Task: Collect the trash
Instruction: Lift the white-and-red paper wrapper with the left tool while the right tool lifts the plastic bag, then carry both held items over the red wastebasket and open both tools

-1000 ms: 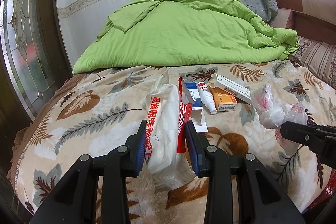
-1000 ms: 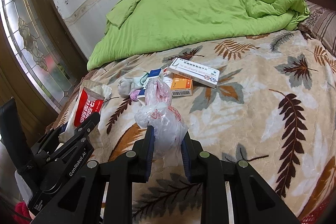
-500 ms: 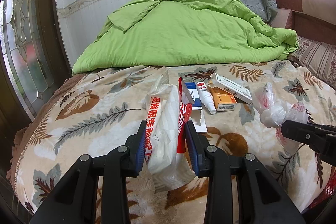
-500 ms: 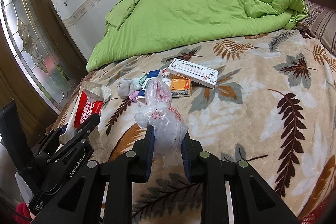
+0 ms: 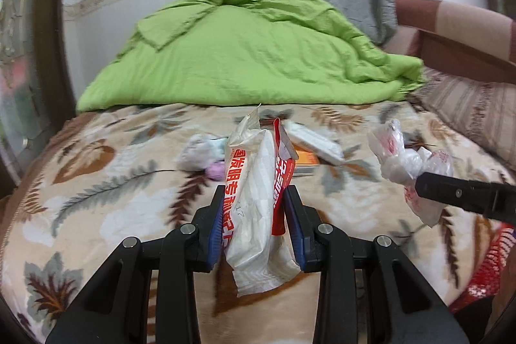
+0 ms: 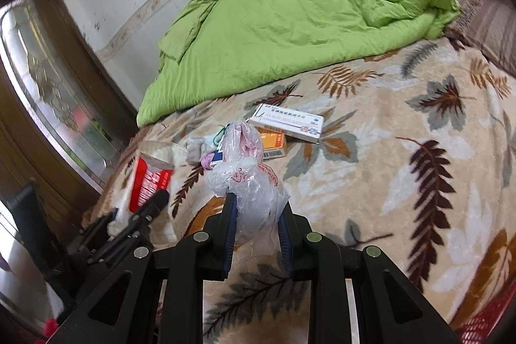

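Trash: your left hand-held gripper (image 5: 253, 224) grasps the light, crinkly wrapper (image 5: 258, 202) mid-body; your right hand-held gripper (image 6: 256, 234) pinches the soft, slippery plastic bag (image 6: 248, 182).

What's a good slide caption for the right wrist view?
Right tool clamps a crumpled plastic bag above the leaf-print blanket.

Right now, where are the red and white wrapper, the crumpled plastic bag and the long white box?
red and white wrapper (image 5: 254, 199): left wrist view, its white middle.
crumpled plastic bag (image 6: 254, 192): right wrist view, its bunched middle.
long white box (image 6: 287, 120): right wrist view, its printed top face.
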A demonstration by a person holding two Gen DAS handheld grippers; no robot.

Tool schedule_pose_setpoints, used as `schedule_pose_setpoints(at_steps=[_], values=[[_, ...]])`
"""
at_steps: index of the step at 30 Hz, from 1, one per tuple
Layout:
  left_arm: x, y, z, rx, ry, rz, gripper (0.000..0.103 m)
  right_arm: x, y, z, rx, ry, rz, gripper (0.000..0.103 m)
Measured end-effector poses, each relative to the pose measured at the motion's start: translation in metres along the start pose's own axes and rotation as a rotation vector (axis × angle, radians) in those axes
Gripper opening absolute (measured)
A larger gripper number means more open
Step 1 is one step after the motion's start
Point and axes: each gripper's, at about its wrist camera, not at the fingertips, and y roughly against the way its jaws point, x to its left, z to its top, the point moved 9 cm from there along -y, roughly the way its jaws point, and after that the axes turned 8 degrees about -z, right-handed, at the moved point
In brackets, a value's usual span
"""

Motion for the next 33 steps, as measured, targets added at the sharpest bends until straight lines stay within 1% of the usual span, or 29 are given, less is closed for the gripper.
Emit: schedule_pose_setpoints(at_steps=[2,4,7,9,13,18,26,33], values=[[-0.016,0.003,0.001,0.007,-0.002,-0.049,0.034,-0.009,0.013,0.0,0.0,-0.023,0.004,0.026],[-0.027,0.006,0.003,0.009,-0.036,-0.038,0.034,-0.017,0.024,-0.001,-0.004,-0.036,0.003,0.026],[-0.044,0.012,0.005,0.013,-0.089,-0.003,0.034,-0.028,0.039,-0.006,-0.003,-0.062,0.005,0.026],[-0.052,0.016,0.006,0.022,-0.096,0.01,0.034,-0.032,0.048,-0.009,-0.008,-0.069,0.002,0.026],[-0.054,0.025,0.01,0.025,-0.095,0.036,0.034,-0.037,0.06,-0.011,-0.018,-0.074,-0.003,0.026],[-0.039,0.04,0.018,0.017,-0.089,0.109,0.034,-0.035,0.065,-0.012,-0.026,-0.074,0.008,0.026],[0.004,0.065,0.032,-0.028,-0.055,0.218,0.034,-0.013,0.066,-0.016,-0.023,-0.035,0.042,0.026],[0.025,0.082,0.038,-0.054,-0.04,0.266,0.034,0.003,0.067,-0.018,-0.02,-0.01,0.059,0.026]])
